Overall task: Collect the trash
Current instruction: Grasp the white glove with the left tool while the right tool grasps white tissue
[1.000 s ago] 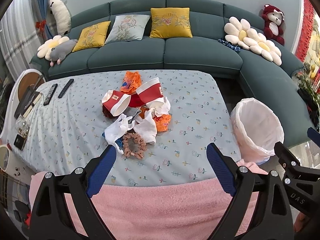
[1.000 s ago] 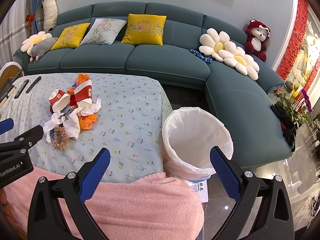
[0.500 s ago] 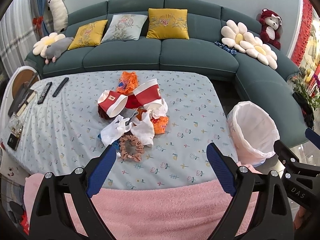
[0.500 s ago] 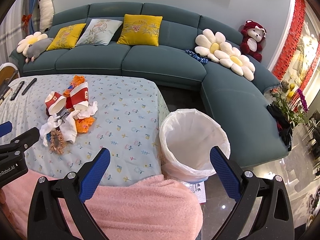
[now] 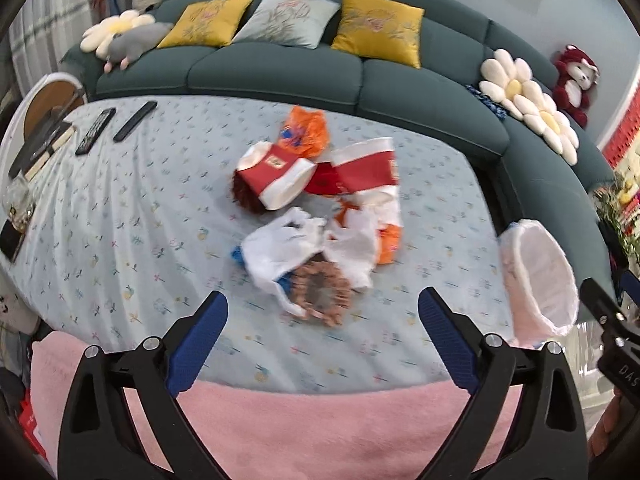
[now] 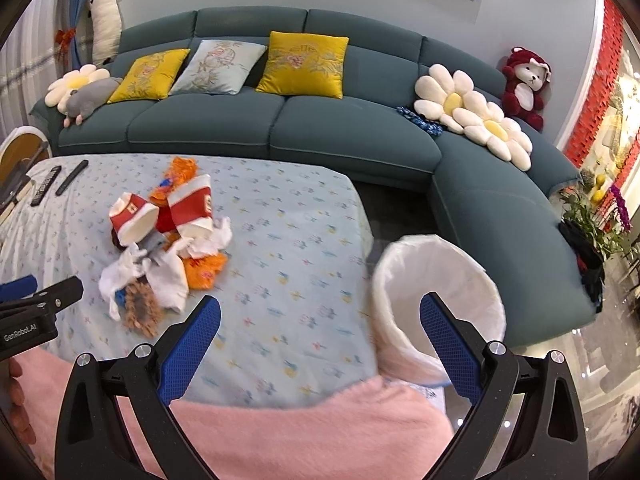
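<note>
A heap of trash lies mid-table: two red-and-white paper cups (image 5: 276,182) (image 6: 134,220), orange wrappers (image 5: 306,134), crumpled white tissues (image 5: 280,248) (image 6: 166,276) and a brown ring-shaped scrap (image 5: 320,292) (image 6: 140,312). My left gripper (image 5: 322,334) is open just in front of the brown scrap, nothing between its fingers. My right gripper (image 6: 320,340) is open too, empty, above the table's near right corner. A white-lined trash bin (image 6: 440,300) (image 5: 538,276) stands on the floor off the table's right edge.
A floral cloth covers the table (image 5: 120,220); a pink blanket (image 5: 320,428) lies along its near edge. Two remotes (image 5: 112,126) and a phone (image 5: 10,236) rest at the left. A teal sofa (image 6: 320,132) with cushions and plush toys curves behind.
Both grippers have moved forward and lower toward the table; the trash heap looks closer in the left wrist view. Both stay open.
</note>
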